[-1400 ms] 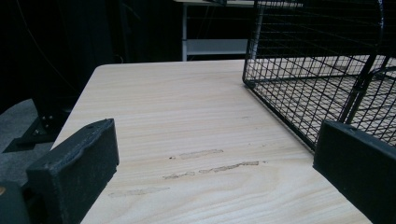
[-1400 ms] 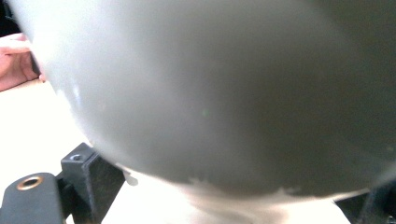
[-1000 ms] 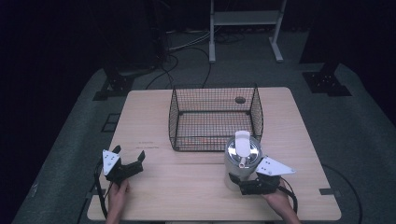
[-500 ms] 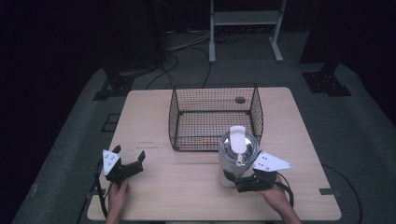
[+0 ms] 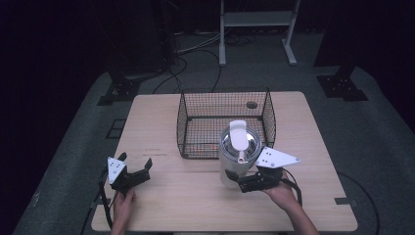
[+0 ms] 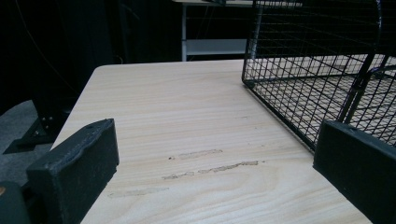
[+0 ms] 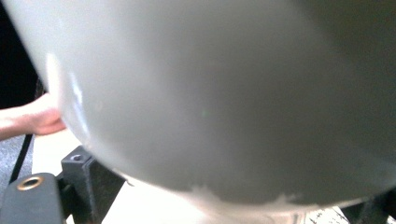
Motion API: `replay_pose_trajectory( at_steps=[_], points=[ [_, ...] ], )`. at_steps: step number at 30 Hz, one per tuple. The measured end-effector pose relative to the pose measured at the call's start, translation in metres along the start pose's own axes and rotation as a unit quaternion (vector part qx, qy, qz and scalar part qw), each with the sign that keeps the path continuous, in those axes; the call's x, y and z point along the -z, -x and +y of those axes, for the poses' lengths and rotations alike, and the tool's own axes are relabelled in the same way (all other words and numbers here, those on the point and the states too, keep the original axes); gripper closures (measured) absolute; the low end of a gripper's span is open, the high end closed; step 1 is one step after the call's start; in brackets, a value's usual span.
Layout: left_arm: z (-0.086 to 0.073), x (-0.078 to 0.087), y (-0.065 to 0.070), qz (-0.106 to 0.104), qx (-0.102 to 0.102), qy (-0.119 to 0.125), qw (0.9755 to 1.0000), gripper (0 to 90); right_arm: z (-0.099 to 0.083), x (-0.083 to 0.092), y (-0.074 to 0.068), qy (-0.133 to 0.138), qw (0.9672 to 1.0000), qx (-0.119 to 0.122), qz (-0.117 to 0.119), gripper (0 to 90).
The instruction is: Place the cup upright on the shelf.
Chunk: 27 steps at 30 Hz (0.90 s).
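Kettle between right gripper jaws

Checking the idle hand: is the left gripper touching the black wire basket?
Apart. The high view shows bare wooden table between the left gripper and the black wire basket.

High view: fixed above the near edge, facing forward and down over the whole table, far off.
Left gripper view: low over the tabletop, facing along it toward the wire basket, close.
Right gripper view: pressed against the pale kettle, blurred.
Shared: basket and tabletop in high and left views; kettle in high and right.
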State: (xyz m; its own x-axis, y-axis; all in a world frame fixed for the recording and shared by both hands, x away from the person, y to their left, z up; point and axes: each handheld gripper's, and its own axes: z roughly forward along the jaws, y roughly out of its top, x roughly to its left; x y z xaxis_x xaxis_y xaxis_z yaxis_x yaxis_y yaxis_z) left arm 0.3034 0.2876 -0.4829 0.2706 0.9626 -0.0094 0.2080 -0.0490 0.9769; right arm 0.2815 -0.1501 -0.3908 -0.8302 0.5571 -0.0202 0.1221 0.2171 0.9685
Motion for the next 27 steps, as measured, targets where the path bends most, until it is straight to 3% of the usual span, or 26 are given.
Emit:
replay_pose_trajectory(
  at_steps=[15,27],
  points=[
    [0.0,0.0,0.0,0.0,0.0,0.001,1.0,0.0,0.038,-0.019,0.01,0.013,0.9999,0.006,0.001,9.5],
    [0.0,0.0,-0.001,-0.001,0.004,0.003,1.0,0.0,0.072,-0.046,0.034,0.019,0.9995,-0.005,-0.023,9.5]
  ],
)
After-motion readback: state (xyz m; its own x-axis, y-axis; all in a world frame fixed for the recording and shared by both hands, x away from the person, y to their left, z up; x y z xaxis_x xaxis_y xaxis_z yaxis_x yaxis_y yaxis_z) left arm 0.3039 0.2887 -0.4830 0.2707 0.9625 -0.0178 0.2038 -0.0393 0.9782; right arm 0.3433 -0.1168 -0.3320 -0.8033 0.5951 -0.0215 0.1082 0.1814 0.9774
